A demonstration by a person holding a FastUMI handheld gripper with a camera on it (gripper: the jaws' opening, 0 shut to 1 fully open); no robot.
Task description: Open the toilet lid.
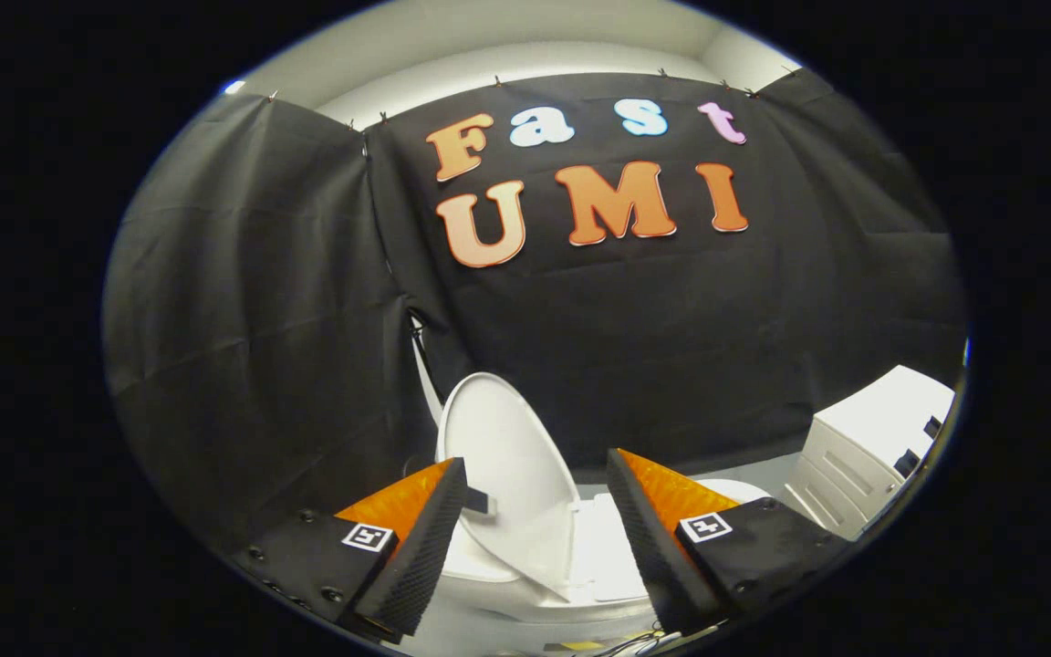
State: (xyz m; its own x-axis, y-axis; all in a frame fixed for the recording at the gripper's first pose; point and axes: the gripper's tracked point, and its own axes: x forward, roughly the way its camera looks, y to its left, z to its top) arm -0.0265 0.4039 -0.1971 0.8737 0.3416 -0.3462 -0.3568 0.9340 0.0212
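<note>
The gripper (536, 474) is held with its fingers spread apart, and nothing is clamped between them. Just beyond the fingertips and partly between them, the toilet lid (503, 456) is seen raised to a near-upright stand, leaning toward the black cloth wall (671, 347); its long axis runs up and down. The toilet bowl (598, 557) below is uncovered. The opening is judged as good as done. A white cabinet (872, 447) is seen well apart.

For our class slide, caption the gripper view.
Open gripper facing the toilet, lid raised between its fingers.
</note>
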